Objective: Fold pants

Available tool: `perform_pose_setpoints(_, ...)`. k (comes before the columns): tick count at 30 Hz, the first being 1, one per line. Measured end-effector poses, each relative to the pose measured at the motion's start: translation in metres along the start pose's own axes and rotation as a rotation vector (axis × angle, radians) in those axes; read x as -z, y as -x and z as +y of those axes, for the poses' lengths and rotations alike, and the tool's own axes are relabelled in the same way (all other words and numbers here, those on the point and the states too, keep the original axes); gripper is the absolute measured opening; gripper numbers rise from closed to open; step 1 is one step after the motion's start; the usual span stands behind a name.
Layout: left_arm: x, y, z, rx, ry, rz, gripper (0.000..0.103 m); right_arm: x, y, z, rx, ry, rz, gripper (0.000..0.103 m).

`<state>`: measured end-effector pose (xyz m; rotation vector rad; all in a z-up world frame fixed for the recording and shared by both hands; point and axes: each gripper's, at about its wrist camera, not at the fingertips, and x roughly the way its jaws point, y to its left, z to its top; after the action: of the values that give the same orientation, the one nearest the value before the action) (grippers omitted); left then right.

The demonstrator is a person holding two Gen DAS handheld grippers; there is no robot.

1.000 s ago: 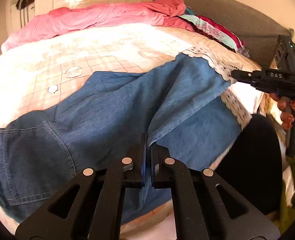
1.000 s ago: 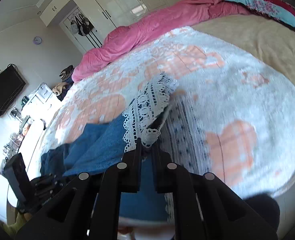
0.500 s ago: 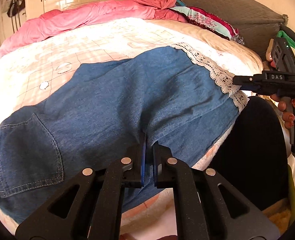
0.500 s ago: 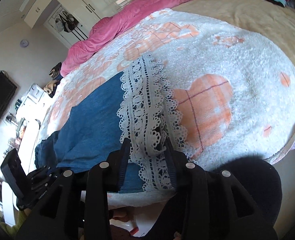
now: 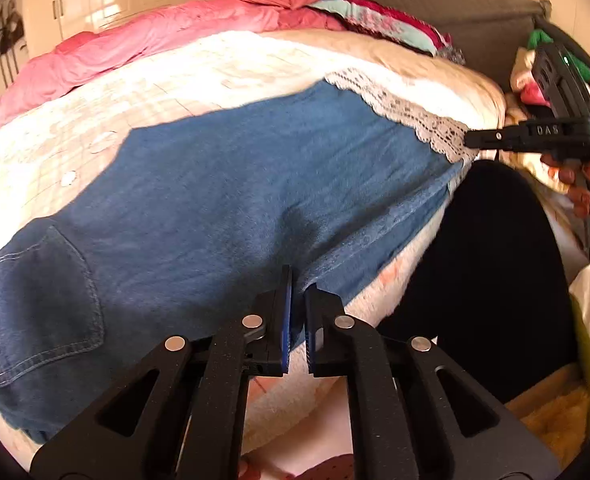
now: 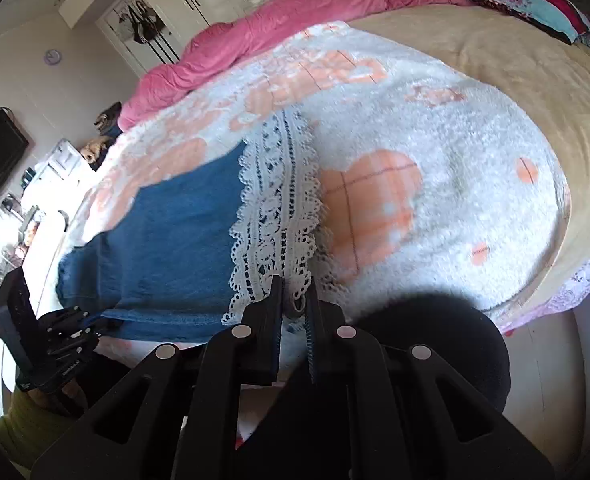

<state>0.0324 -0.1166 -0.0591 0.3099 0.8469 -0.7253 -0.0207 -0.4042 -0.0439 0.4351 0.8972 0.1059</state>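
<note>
Left wrist view: denim pants (image 5: 223,184), limp yet weighty, lie flat across the blanket (image 5: 95,104); the left gripper (image 5: 298,292) pinches their near edge, the right gripper (image 6: 295,300) nips the delicate lace hem (image 6: 275,208). Denim edges seem safer holds.

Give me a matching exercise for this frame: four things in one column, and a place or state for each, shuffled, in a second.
Things:
1. denim pants
2. lace hem
3. pink duvet
4. back pocket

Places or states:
A. bunched along the far side of the bed
B. pinched near its end by the right tongs
C. spread flat on the blanket
D. at the left edge of the left wrist view

Pairs: 1-C, 2-B, 3-A, 4-D
</note>
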Motion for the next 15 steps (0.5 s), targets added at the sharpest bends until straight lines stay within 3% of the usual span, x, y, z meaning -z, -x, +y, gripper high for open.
perform_pose_setpoints(3,0.003,-0.009,0.002,0.006,0.016,0.026,0.003,0.002,-0.014,-0.003,0.048,-0.002,0.038,0.013)
perform_pose_setpoints(6,0.005,-0.009,0.007,0.033,0.041,0.03,0.005,0.005,-0.018,-0.001,0.12,0.014,0.053,0.027)
perform_pose_setpoints(10,0.008,0.001,0.01,0.043,0.057,0.02,0.03,0.0,0.001,0.002,0.144,0.033,-0.019,0.03)
perform_pose_setpoints(12,0.009,0.011,0.013,0.024,0.075,0.005,0.037,-0.005,0.015,0.016,0.155,0.101,-0.091,0.036)
perform_pose_setpoints(13,0.008,0.018,0.017,0.021,0.088,-0.011,0.038,-0.006,0.016,0.022,0.146,0.122,-0.103,0.043)
perform_pose_setpoints(15,0.009,0.038,0.031,-0.002,0.141,-0.055,0.044,-0.009,0.011,0.04,0.103,0.179,-0.1,0.044)
